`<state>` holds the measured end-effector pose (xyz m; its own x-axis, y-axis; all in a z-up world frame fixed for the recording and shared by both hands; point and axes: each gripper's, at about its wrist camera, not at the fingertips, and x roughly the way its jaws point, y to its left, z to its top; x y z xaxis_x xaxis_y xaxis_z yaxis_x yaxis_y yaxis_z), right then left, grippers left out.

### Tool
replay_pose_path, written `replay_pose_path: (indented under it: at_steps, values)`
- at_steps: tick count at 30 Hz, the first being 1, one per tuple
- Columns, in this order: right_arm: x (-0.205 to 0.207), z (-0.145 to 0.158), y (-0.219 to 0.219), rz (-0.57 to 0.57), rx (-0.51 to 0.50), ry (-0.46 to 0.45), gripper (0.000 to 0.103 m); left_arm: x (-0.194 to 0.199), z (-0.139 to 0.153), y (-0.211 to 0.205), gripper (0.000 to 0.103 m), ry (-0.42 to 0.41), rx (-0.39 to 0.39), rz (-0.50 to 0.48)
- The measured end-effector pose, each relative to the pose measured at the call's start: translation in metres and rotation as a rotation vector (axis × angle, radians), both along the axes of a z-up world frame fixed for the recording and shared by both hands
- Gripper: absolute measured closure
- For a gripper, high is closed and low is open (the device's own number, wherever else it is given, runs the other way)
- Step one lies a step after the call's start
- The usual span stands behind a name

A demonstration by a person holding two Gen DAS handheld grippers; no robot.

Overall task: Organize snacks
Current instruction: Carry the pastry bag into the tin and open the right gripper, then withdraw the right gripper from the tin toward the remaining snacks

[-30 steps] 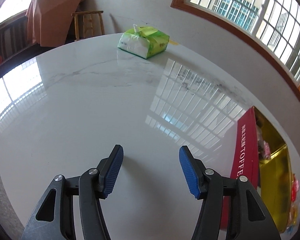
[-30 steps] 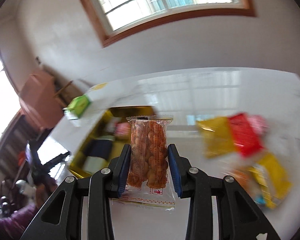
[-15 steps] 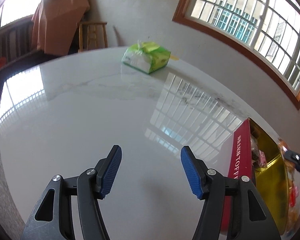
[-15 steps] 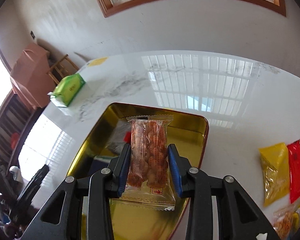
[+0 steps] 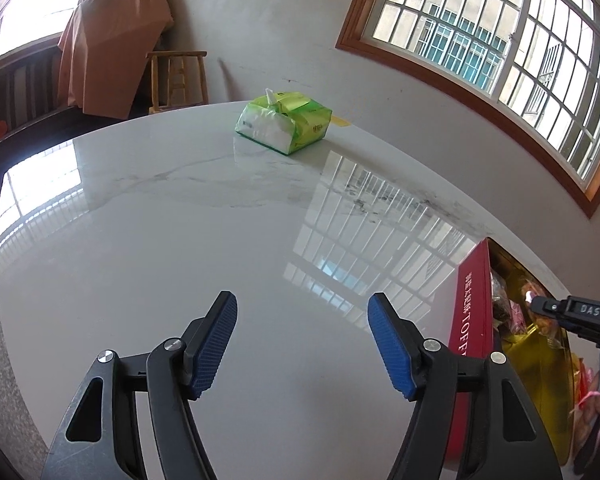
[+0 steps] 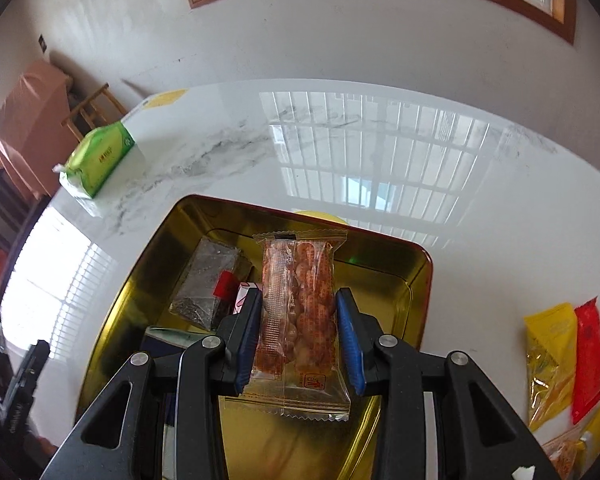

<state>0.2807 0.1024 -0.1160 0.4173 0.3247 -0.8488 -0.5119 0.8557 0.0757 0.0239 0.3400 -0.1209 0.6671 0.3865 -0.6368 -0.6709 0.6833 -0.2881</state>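
Two grippers are at work over a glossy white marble table (image 5: 148,240). The right gripper (image 6: 298,336) has its blue fingers (image 6: 248,336) pressed against both sides of a clear snack packet (image 6: 300,312) filled with orange-brown pieces; the packet stands upright between them, its crimped top edge above the fingertips and its lower seal hanging below. It hangs directly over the open tin (image 6: 416,280), gold inside and red outside, which sits on the table just beneath. Inside the tin, to the left of the held packet, lie a dark wrapped bar (image 6: 204,284) and a small red-and-white wrapper (image 6: 236,292), partly hidden behind the left finger.

Off to the right on the table, well apart from the tin, lie loose snacks: a yellow packet (image 6: 548,356) and a red packet (image 6: 588,352) side by side, with others cut off at the edge.

The left gripper (image 5: 302,344) hangs above bare table to the left of the tin, its fingers (image 5: 214,344) standing apart with nothing between them; they have just been opening wider.

At the far left end of the table rests a green tissue pack (image 5: 284,124), a sheet poking from its top.
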Motion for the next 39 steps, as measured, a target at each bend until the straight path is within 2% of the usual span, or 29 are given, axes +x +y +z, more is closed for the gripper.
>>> replay_pose_path:
  at_steps: [5,12,16,19,25,30,32,37,39]
  values:
    - [-0.004,0.001,0.005,0.002,-0.026,-0.034,0.068,0.000,0.000,0.000,0.034,-0.003,-0.007,-0.008]
    - [-0.008,0.009,0.000,-0.017,-0.005,-0.083,0.067,0.001,-0.001,0.002,0.034,-0.005,-0.021,-0.010]
    - [-0.024,0.026,-0.013,-0.034,0.066,-0.168,0.048,0.001,-0.001,0.002,0.034,-0.003,-0.019,-0.010]
    - [-0.041,0.040,-0.038,-0.046,0.137,-0.218,0.045,0.001,-0.001,0.002,0.034,-0.002,-0.023,-0.007]
    - [-0.078,0.050,-0.128,-0.143,0.168,-0.290,0.036,0.001,-0.002,0.001,0.034,0.003,-0.027,-0.002]
    - [-0.101,0.043,-0.246,-0.357,0.094,-0.320,0.033,0.000,-0.003,0.002,0.034,0.012,-0.025,0.017]
    - [-0.108,0.036,-0.301,-0.469,0.031,-0.319,0.032,0.000,-0.004,0.003,0.034,0.014,-0.026,0.028]
    - [-0.124,0.021,-0.398,-0.650,-0.074,-0.298,0.032,0.002,-0.005,0.003,0.034,0.046,-0.024,0.044]
    - [-0.130,0.014,-0.430,-0.706,-0.084,-0.279,0.032,0.003,-0.004,0.001,0.034,0.055,-0.010,0.043]
